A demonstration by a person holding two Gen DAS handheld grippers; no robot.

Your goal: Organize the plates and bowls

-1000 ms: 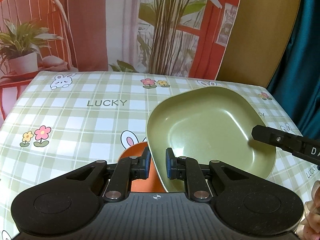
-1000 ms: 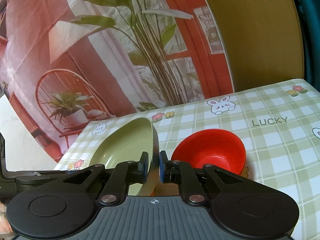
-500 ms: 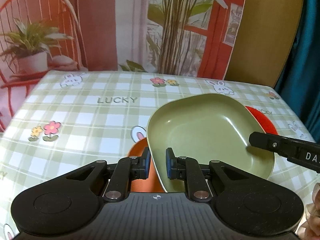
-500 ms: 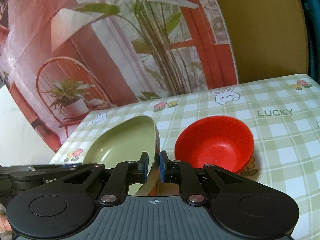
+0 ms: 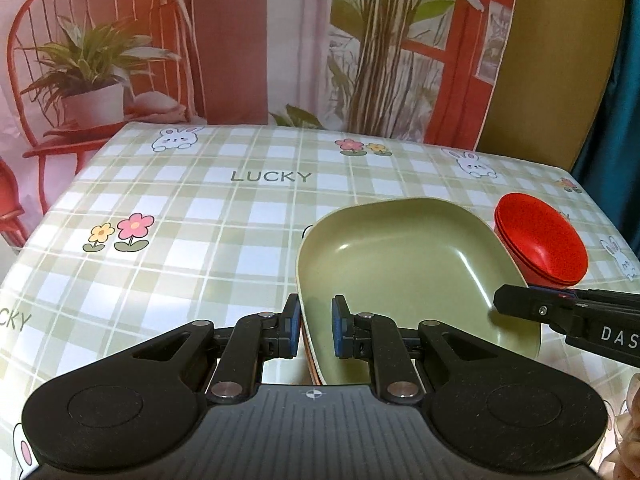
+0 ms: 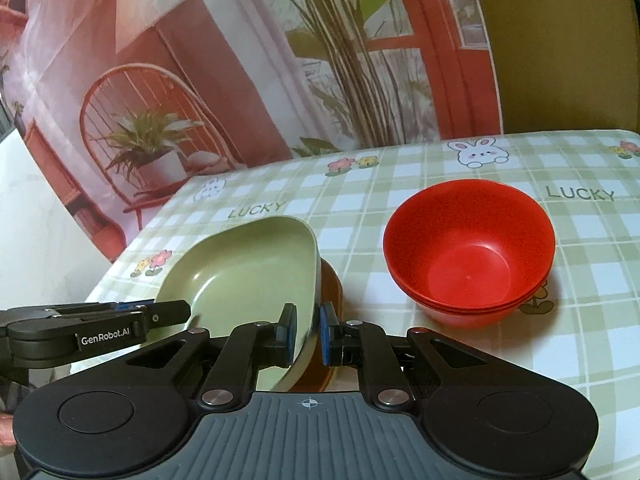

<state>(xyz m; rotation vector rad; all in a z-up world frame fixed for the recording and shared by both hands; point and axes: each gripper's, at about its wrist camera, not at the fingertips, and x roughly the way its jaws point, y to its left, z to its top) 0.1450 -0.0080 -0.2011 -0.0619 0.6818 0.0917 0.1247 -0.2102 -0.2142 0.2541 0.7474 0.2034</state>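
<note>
The sage-green, rounded-square plate [image 5: 404, 264] is held up off the table, tipped a little, with both grippers clamped on its rim. The left gripper [image 5: 316, 328] pinches its near edge, and the right gripper [image 6: 306, 334] bites the opposite edge, its blue pads [image 6: 289, 336] pressed against either face of the rim. Directly under the green plate there is a brown-orange dish [image 6: 330, 308], only a sliver of it peeking out, so I cannot tell whether the two are touching or whether it is a plate of the same shape.

Just beside, on the right gripper's side, stands a stack of glossy red plastic bowls [image 6: 470, 252], nested neatly, at least two rims showing. That part of the sorting looks done to me.

The checked tablecloth [image 5: 192, 216] with its rabbits, flowers and the word LUCKY is otherwise bare as far as either camera shows.

My guess is the job is close to finished: the bowls are together, and what remains is to settle the green plate squarely on the dish below and let go with both hands.
</note>
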